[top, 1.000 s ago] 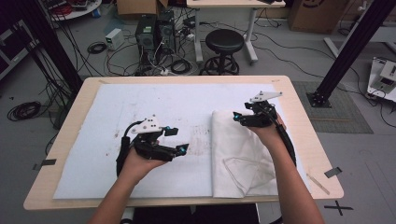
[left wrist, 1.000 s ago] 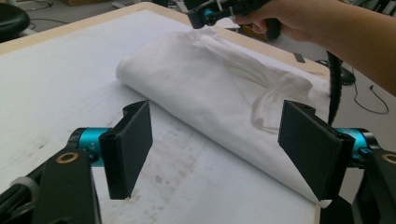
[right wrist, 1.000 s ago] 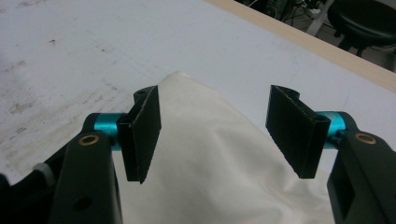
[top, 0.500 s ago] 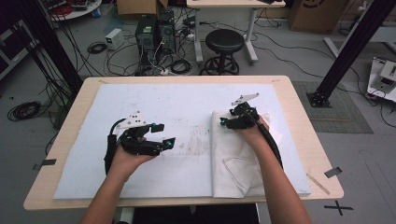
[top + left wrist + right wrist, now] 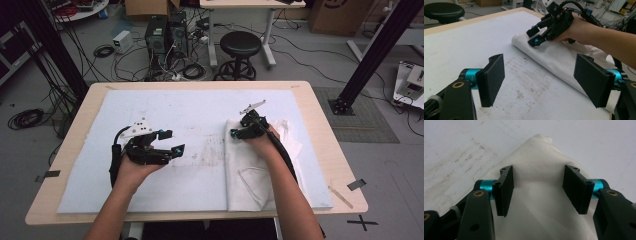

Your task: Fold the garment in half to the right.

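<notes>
1. Since a second ago the right gripper (image 5: 239,131) has come left and down along the white cloth (image 5: 255,175), from the cloth's far right part to its far left corner. Its jaws have just been closing a little, with cloth beneath them but nothing pinched between.
2. Reading: it is lining up to take that corner (likely for a fold or a spread); no grasp made yet.
3. Right gripper view: jaws parted wide, standing over the cloth's pointed corner (image 5: 541,140); pads clear of the fabric as far as can be told.
4. Left gripper (image 5: 171,142) has barely shifted; it hovers over the pale mat (image 5: 200,110), left of the cloth, jaws spread, empty.
5. The cloth lies folded on the mat's right side, near the person.
</notes>
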`<state>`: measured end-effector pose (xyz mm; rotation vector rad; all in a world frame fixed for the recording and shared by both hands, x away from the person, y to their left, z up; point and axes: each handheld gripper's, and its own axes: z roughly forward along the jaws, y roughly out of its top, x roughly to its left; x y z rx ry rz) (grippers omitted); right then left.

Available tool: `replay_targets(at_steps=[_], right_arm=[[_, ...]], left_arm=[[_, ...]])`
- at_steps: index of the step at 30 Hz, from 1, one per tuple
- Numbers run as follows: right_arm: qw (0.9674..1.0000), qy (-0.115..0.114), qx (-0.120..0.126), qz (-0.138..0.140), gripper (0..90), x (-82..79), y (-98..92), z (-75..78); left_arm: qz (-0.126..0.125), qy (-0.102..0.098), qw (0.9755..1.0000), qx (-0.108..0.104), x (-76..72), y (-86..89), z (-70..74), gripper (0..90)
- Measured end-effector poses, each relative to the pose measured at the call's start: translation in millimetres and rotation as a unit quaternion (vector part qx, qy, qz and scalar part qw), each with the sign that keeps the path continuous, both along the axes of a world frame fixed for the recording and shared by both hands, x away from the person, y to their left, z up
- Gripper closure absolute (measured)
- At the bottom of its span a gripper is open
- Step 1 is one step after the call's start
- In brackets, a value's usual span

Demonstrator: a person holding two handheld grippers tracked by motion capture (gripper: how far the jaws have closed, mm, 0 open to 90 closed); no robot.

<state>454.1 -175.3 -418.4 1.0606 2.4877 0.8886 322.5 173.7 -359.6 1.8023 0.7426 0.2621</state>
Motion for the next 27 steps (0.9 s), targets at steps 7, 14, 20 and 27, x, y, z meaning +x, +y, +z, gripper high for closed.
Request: replay_targets(at_steps=[7, 14, 20, 27], right_arm=[[0.9998, 0.01, -0.008, -0.012, 42.9, 3.6, 10.6, -6.5], [0.9997, -0.013, 0.006, -0.02, 42.3, -6.2, -5.7, 10.5], [0.9971, -0.046, 0.008, -0.06, 42.2, -22.0, -49.0, 31.1], [0.9921, -0.057, 0.002, -0.112, 40.7, -29.0, -87.4, 36.1]], left_arm=[[-0.001, -0.003, 1.0, 0.006, 1.3, -2.0, -3.8, 24.9], [0.002, -0.006, 1.0, 0.003, 2.1, 0.7, -6.0, 24.9], [0.005, -0.011, 0.9999, 0.002, 1.6, 3.1, -4.5, 24.9], [-0.002, -0.02, 0.9998, 0.001, 1.7, 3.1, -3.8, 24.9]])
